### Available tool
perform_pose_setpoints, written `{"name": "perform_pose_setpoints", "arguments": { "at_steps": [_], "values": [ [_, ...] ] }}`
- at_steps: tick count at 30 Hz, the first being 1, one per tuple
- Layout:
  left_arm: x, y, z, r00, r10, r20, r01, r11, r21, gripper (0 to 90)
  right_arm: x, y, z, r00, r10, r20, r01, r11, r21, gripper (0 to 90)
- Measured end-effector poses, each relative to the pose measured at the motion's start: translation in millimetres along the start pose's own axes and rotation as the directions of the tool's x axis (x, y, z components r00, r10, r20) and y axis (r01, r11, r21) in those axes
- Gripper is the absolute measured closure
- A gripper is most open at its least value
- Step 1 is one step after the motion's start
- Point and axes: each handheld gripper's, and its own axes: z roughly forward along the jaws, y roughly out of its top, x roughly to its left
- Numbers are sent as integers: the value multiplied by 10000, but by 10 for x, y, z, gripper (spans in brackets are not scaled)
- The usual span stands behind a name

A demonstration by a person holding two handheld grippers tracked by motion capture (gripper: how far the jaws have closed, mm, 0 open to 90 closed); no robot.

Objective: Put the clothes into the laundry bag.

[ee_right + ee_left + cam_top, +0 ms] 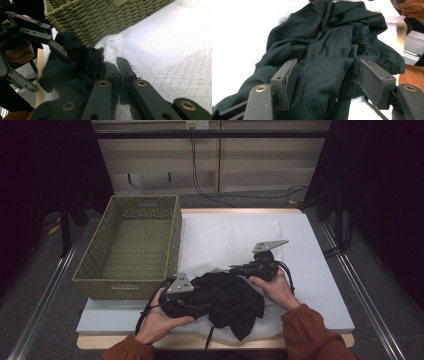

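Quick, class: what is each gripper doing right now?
Left gripper: open, fingers apart around the black garment, not pressing it.
Right gripper: shut, pinching the white mesh fabric.

The tabletop [320, 270] carries a white mesh sheet [225, 240], a wicker basket [131, 245] at left, and black clothing [232, 300] near the front.

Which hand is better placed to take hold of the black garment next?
Left. The left gripper has open fingers straddling a fold of the black garment. The right gripper is shut on the white mesh cloth.
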Motion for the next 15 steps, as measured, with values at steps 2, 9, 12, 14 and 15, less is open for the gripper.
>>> {"name": "perform_pose_setpoints", "arguments": {
  "at_steps": [2,9,12,14,15],
  "values": [
    [22,-48,-12,9999,-79,-69,80,9999,72,312,-4,-2,0,10000,8,21,-8,10000,-5,885],
    [33,-125,216,9988,328,-375,-285,9934,1111,280,2,2,2,10000,-34,17,34,10000,28,885],
    [48,-150,298,9954,377,-884,-248,9894,1428,422,2,-3,5,10000,-36,6,36,10000,30,885],
    [90,-136,263,9942,657,-849,-493,9819,1829,572,2,-5,4,10000,-47,-8,47,10000,43,885],
    [92,-140,259,9948,545,-858,-388,9839,1744,672,3,-5,1,10000,-47,8,47,10000,42,885]
  ]
}}
